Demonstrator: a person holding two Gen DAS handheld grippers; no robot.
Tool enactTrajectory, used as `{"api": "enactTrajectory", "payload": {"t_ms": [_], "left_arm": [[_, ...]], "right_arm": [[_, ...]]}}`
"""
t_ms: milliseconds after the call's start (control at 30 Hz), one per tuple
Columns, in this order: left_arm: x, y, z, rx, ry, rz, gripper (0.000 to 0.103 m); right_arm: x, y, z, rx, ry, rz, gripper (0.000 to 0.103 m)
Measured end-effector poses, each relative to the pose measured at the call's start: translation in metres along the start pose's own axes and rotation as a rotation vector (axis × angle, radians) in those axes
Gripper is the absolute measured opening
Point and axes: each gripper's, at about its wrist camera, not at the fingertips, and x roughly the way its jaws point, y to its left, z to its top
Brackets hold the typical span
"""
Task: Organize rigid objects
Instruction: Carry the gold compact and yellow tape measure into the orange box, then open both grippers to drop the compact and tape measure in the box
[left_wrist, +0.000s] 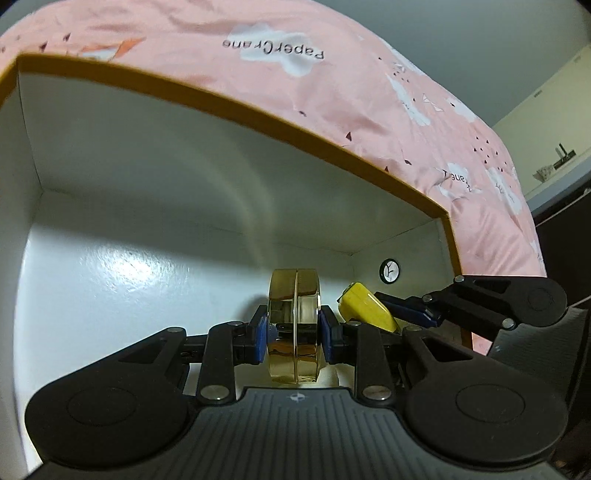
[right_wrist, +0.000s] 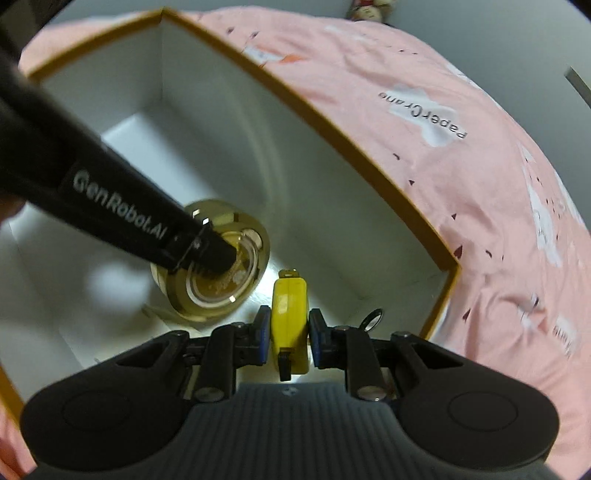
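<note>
Inside the white box (left_wrist: 155, 206) on the bed, my left gripper (left_wrist: 294, 332) pinches the gold disc (left_wrist: 294, 325), right gripper (right_wrist: 285, 334) the yellow tape measure (right_wrist: 289, 314). I'd lower both gently, releasing them apart.

Right gripper (right_wrist: 286, 334): blue-padded fingers (right_wrist: 263, 334) clamped on yellow tape measure (right_wrist: 290, 314), inside box.
Left gripper (right_wrist: 218, 254): black arm enters from upper left, tip on gold round case (right_wrist: 207, 295).
Box (right_wrist: 332, 122): white interior, mustard rim, on pink bedsheet (right_wrist: 461, 184).
Corner: small round item (right_wrist: 372, 318), unclear.
</note>
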Motion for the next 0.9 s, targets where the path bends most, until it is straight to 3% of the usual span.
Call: {"api": "enactTrajectory", "payload": {"t_ms": [200,367,467,633,733,833,900], "left_arm": [[0.008,0.011,0.001,-0.051,0.041,-0.055,0.031],[0.007,0.011,0.004,-0.041,0.064,-0.043,0.033],[0.007,0.006,0.005,-0.02,0.069,0.003,0.038],[0.004,0.003,0.003,0.042,0.065,0.106,0.043],[0.003,0.002,0.003,0.059,0.067,0.113,0.043],[0.004,-0.001,0.004,0.088,0.082,0.124,0.029],[0.008,-0.003,0.003,0.097,0.089,0.13,0.023]], "right_arm": [[0.017,0.009,-0.002,-0.112,0.064,-0.038,0.019],[0.014,0.007,-0.004,-0.1,0.079,0.023,0.027],[0.006,0.005,-0.003,-0.078,0.08,0.057,0.035],[-0.004,-0.004,-0.003,-0.024,0.08,0.113,0.036],[-0.008,-0.011,-0.004,-0.018,0.078,0.129,0.035],[-0.011,-0.014,-0.004,-0.009,0.087,0.123,0.033],[-0.011,-0.018,-0.005,0.008,0.09,0.117,0.023]]}}
